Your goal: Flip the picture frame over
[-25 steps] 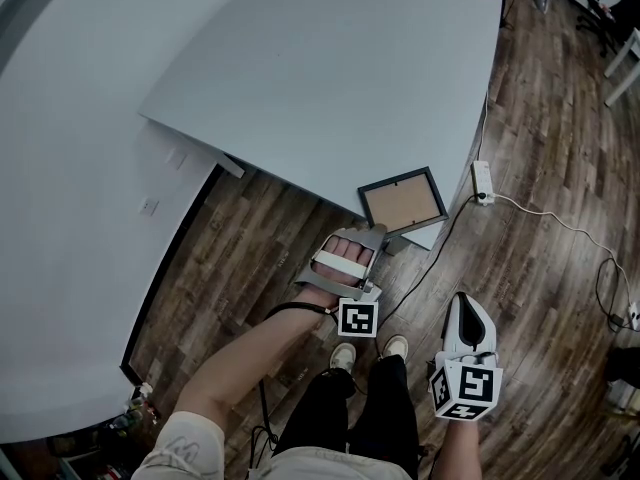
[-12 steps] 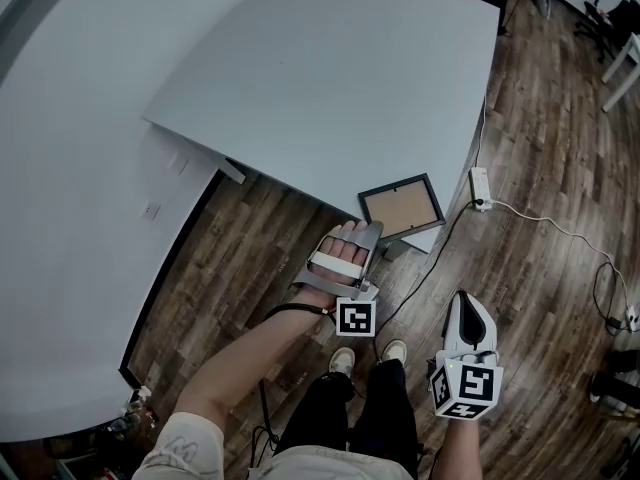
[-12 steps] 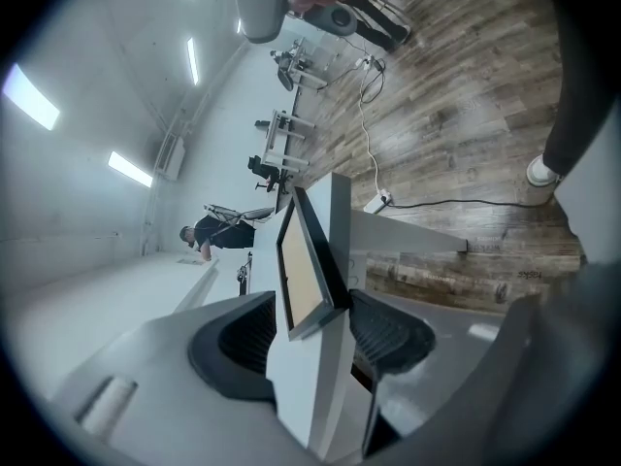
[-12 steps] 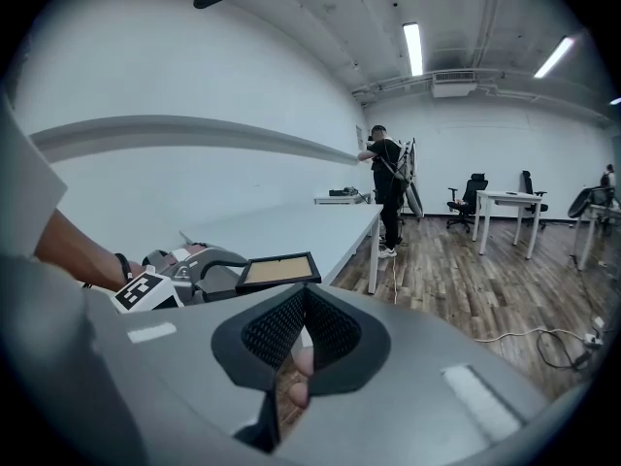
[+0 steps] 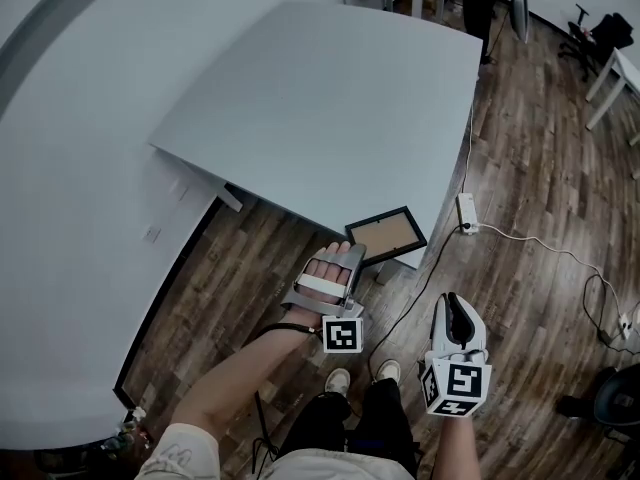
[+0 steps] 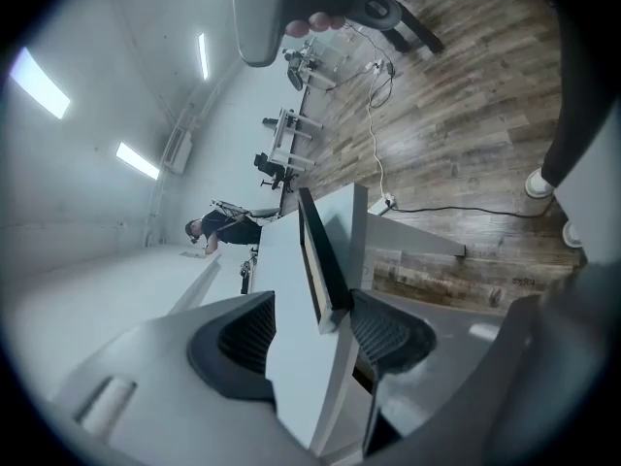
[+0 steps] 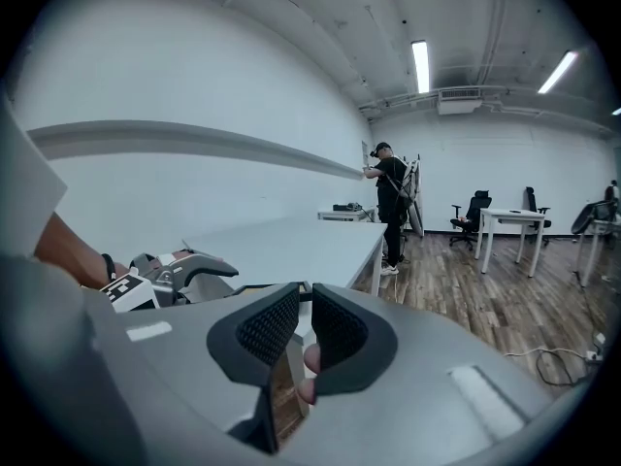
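Observation:
The black picture frame [image 5: 385, 236] lies with its brown backing up on the near corner of the grey table [image 5: 320, 108]. My left gripper [image 5: 352, 254] reaches its near left corner. In the left gripper view the frame [image 6: 318, 252] is seen edge-on with the table slab between the jaws of my left gripper [image 6: 315, 333], which stand wide apart; the frame's corner lies against the right pad [image 6: 386, 330]. My right gripper [image 5: 451, 305] hangs over the floor to the right, off the table. In its own view the right gripper [image 7: 303, 330] is shut with nothing in it.
A power strip [image 5: 465, 211] with a long cable lies on the wood floor right of the table. The person's shoes [image 5: 340, 380] are below the grippers. Desks and office chairs [image 5: 605, 33] stand at the far right. Another person [image 7: 390, 197] stands beyond the table.
The head view has drifted, so table and frame sit lower left in the picture. My left gripper stays at the frame's near corner. The right gripper has barely moved.

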A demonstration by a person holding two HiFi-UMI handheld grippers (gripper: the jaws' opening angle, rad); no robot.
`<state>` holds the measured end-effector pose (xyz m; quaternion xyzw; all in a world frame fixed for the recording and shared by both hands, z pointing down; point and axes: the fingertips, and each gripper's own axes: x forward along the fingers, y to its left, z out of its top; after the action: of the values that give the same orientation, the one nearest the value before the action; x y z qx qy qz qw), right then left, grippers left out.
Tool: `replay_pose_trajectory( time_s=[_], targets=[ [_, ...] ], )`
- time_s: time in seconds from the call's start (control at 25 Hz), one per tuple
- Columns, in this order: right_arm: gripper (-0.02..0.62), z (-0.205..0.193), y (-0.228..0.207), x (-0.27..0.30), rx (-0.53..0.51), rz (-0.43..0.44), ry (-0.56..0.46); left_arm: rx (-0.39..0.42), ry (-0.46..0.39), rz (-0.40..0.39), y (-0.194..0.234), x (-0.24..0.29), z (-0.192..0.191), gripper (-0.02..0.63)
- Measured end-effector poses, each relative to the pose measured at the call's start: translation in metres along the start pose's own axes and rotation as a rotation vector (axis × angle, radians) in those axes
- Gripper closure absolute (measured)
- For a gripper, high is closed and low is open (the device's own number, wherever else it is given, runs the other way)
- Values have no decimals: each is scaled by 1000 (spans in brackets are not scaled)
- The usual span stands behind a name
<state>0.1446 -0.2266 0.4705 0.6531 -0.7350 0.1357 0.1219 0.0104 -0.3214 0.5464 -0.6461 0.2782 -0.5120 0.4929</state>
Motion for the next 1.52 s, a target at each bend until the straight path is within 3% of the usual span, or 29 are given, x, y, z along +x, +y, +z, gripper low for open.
replay_pose_trajectory(
  time_s=[0.28, 0.8, 1.2, 1.32, 1.36, 1.44, 1.52],
  targets=[
    [528, 1, 2, -9, 2, -1, -14, 57, 35, -20, -10, 11, 5, 373],
    [528, -14, 2, -11, 12, 12, 16, 42, 65, -74, -30, 24, 8, 311],
    [528, -7, 3, -8, 11, 20, 6, 17, 82, -92, -39, -4, -6, 288],
    [528, -3, 8, -8, 8, 25, -1, 26, 92, -133, -49, -20, -13, 285],
    [528, -1, 10, -8, 6, 25, -4, 5, 88, -168, -56, -27, -13, 285],
    [528, 3, 12, -10, 3, 26, -9, -127, 50, -278, -75, -42, -7, 285],
    [528, 8, 14, -10, 2, 26, -18, -281, 16, -287, -67, -53, -2, 285]
  ],
)
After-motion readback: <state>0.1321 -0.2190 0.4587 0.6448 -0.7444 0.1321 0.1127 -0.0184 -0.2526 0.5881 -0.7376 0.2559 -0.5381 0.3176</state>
